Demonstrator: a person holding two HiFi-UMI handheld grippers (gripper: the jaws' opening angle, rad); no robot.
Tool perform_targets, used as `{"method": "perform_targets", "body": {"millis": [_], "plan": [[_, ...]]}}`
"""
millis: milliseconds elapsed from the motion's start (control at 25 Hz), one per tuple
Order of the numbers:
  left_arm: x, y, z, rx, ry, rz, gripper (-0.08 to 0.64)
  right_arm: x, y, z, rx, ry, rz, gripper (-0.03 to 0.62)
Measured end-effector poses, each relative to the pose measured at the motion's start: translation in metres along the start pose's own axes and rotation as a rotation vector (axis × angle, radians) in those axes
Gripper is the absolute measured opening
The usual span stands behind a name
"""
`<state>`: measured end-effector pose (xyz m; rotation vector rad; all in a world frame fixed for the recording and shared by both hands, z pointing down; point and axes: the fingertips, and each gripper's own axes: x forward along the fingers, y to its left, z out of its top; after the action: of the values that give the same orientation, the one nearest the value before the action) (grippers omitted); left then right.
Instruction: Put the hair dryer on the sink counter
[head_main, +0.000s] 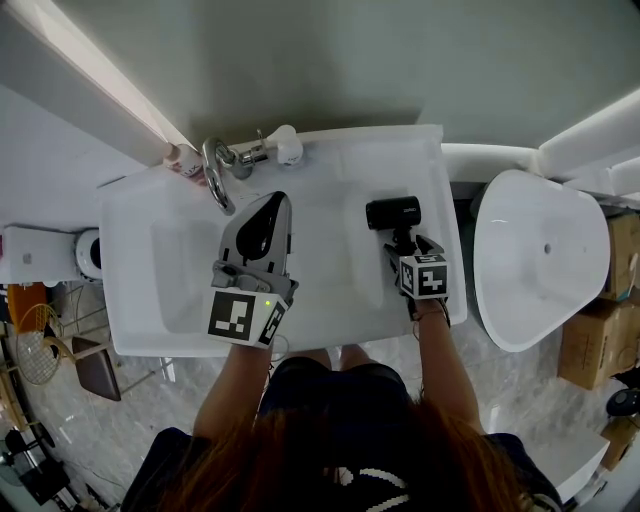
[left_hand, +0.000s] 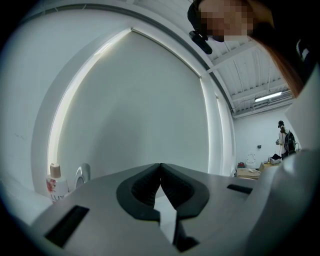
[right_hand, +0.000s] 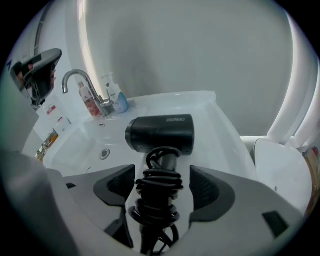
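A black hair dryer (head_main: 393, 213) lies on the white sink counter (head_main: 340, 290), to the right of the basin, its cord wound round the handle. My right gripper (head_main: 402, 248) is just behind it. In the right gripper view the wrapped handle sits between the jaws of the right gripper (right_hand: 162, 182), which stand open with a gap on each side, and the hair dryer (right_hand: 160, 132) head points left. My left gripper (head_main: 272, 205) hovers over the basin, shut and empty. In its own view the left gripper (left_hand: 160, 167) points up at the wall.
A chrome faucet (head_main: 220, 175) and small bottles (head_main: 185, 160) stand at the back of the basin (head_main: 180, 270). A white bathtub (head_main: 540, 255) is to the right, with cardboard boxes (head_main: 590, 340) beyond it. The wall is close behind the counter.
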<state>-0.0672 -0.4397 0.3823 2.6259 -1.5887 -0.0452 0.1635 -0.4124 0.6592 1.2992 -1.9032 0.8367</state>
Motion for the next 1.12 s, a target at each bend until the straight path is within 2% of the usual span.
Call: {"method": "perform_targets", "body": {"millis": [120,160,400,600,720,920,1120], "plan": [[-0.002,-0.002,0.008,0.005,-0.017,-0.004,0.018,-0.029,-0.008,0.027,0.011,-0.093,-0.019,0.355],[-0.003,-0.003,0.011,0.008,-0.024,-0.005,0.018,-0.042,-0.009,0.041,0.000,-0.142,-0.029,0.323],[-0.007,-0.010,0.039,0.022,-0.069,-0.007,0.018,-0.148,0.003,0.138,-0.048,-0.537,-0.054,0.020],[-0.011,-0.020,0.071,0.048,-0.121,-0.015,0.018,-0.238,0.032,0.190,-0.085,-0.791,-0.010,0.017],[-0.016,-0.026,0.089,0.060,-0.156,-0.011,0.018,-0.281,0.045,0.207,-0.107,-0.904,0.013,0.017],[-0.017,-0.035,0.112,0.074,-0.201,-0.009,0.018,-0.319,0.060,0.217,-0.138,-0.999,0.024,0.015],[-0.023,-0.039,0.120,0.083,-0.216,-0.010,0.018,-0.332,0.071,0.216,-0.149,-1.030,0.033,0.015]]}}
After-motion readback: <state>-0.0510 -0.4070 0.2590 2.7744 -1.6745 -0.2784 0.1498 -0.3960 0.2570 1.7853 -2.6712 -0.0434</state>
